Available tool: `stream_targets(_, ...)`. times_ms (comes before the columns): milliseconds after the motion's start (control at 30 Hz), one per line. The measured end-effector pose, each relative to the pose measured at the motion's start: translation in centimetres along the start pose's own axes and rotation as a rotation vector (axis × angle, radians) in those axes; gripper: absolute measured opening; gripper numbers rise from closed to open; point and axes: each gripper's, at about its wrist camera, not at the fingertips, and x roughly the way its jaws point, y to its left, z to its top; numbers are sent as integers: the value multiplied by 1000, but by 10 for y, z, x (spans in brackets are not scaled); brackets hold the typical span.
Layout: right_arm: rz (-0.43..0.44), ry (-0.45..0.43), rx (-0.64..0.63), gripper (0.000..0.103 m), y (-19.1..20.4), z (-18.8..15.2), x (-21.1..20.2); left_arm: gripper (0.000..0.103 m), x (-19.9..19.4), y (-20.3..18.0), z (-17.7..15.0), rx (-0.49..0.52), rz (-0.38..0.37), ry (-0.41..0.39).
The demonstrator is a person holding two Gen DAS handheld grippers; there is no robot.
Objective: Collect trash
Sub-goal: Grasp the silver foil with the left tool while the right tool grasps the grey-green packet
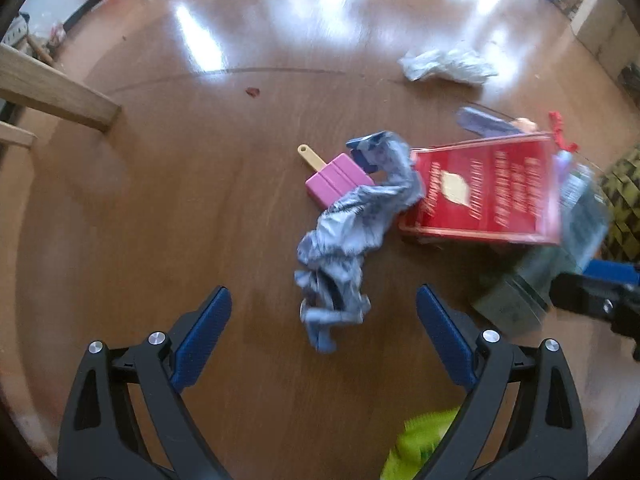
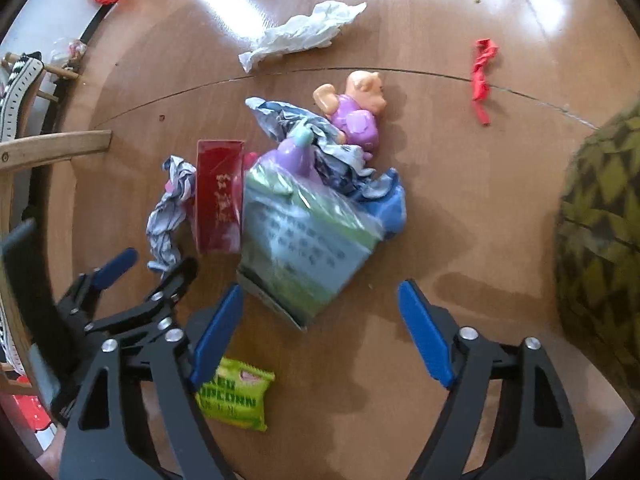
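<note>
Both grippers point down at a round wooden table (image 2: 460, 208), jaws spread, nothing between the pads.

Left gripper (image 1: 324, 316) – lower centre of its view, over a crumpled blue-grey wrapper (image 1: 352, 224) that runs from mid-frame down toward the jaws, not touching them. Pink popsicle toy (image 1: 334, 180) lies just upper left of the wrapper, touching it. Red box (image 1: 484, 188) sits right of centre, against the wrapper's top end.

Right gripper (image 2: 320, 308) – lower centre of its view, just below a green-and-blue plastic-wrapped pack (image 2: 304, 240) at mid-frame; pads not on it. Piled behind the pack: more crumpled wrapper, a purple toy, and a pig figure (image 2: 356, 108) above centre.

Other trash in the right wrist view: white crumpled tissue (image 2: 304, 32) upper centre, red scrap (image 2: 482, 76) upper right, green popcorn packet (image 2: 236, 394) lower left, partly under the gripper's left finger. Image is motion-blurred.
</note>
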Motion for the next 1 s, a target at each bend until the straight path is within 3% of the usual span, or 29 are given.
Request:
stream_targets(33, -2, 6, -3, 68, 0, 1, 5, 89, 6, 1, 1, -8, -5, 5)
stream_targets(100, 28, 18, -8, 35, 2, 1, 9, 74, 10, 3, 2, -24, -17, 0)
stream_targets(133, 44, 17, -17, 34, 4, 0, 9, 66, 8, 3, 3, -20, -17, -12)
stream_targets(200, 40, 4, -43, 27, 12, 0, 5, 22, 4, 3, 4, -9, -23, 4)
stream_targets(333, 26, 3, -73, 13, 25, -11, -23, 20, -25, 13, 2, -25, -53, 28)
stream_targets(533, -27, -37, -168, 12, 52, -36, -104, 20, -116, 5, 2, 75, -21, 0)
stream_targets(600, -8, -63, -185, 12, 62, -46, -138, 20, -147, -1, 3, 106, 2, -13)
stream_targets(833, 39, -177, -265, 12, 91, -93, -285, 20, -291, -15, -19, 14, -74, -28)
stream_targets(1000, 57, -221, -315, 12, 96, -129, -348, 20, -369, -25, -57, -10, -80, -63)
